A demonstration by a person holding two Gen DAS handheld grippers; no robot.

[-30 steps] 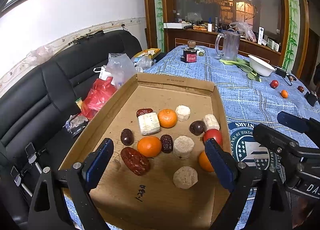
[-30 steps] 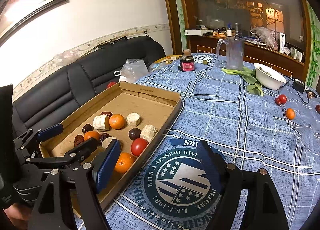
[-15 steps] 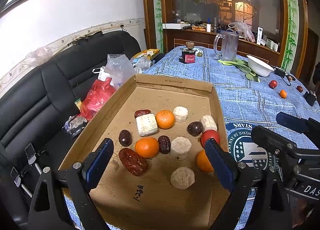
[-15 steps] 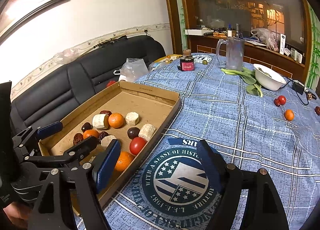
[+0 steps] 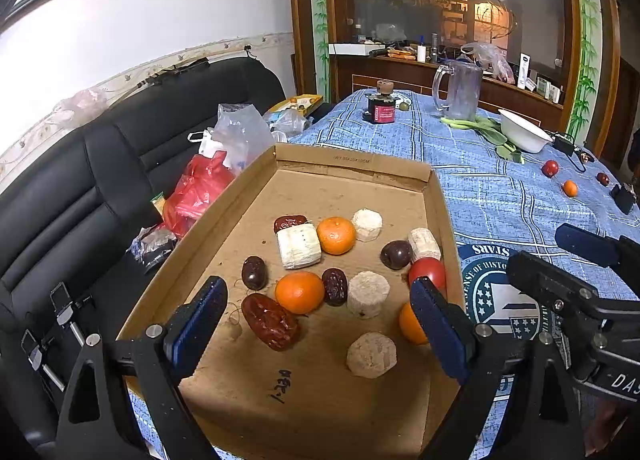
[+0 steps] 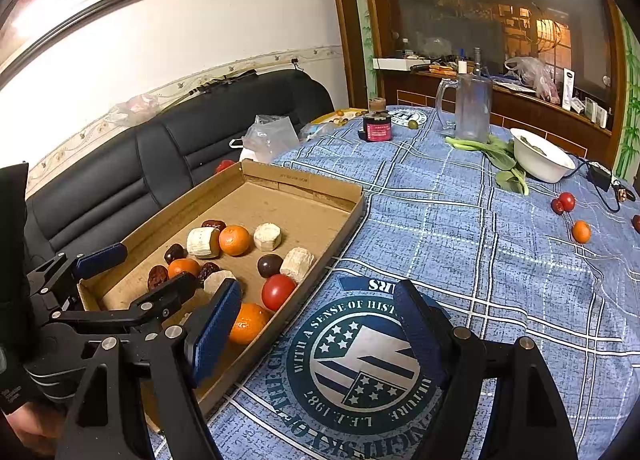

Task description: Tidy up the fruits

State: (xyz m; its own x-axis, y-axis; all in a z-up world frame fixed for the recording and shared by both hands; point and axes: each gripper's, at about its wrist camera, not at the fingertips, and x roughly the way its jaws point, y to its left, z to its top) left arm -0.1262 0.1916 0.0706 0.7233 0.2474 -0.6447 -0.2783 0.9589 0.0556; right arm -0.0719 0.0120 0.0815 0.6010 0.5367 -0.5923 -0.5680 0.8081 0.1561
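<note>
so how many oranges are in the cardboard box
3: one at the back beside the white block, one mid-box, one by the right wall, partly behind the left gripper's finger.

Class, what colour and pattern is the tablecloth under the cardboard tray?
The tablecloth is blue with white plaid lines, clearest in the right wrist view.

Matt brown cardboard tray (image 5: 236,196), glossy tomato (image 5: 427,270) (smooth skin), woven blue tablecloth (image 6: 460,228), shiny black leather sofa (image 5: 100,164)

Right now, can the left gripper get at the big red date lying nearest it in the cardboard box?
Probably yes. The left gripper is open and empty above the cardboard box, and the red date lies between its fingers with nothing on top. An orange touching its far side may crowd one finger.
</note>
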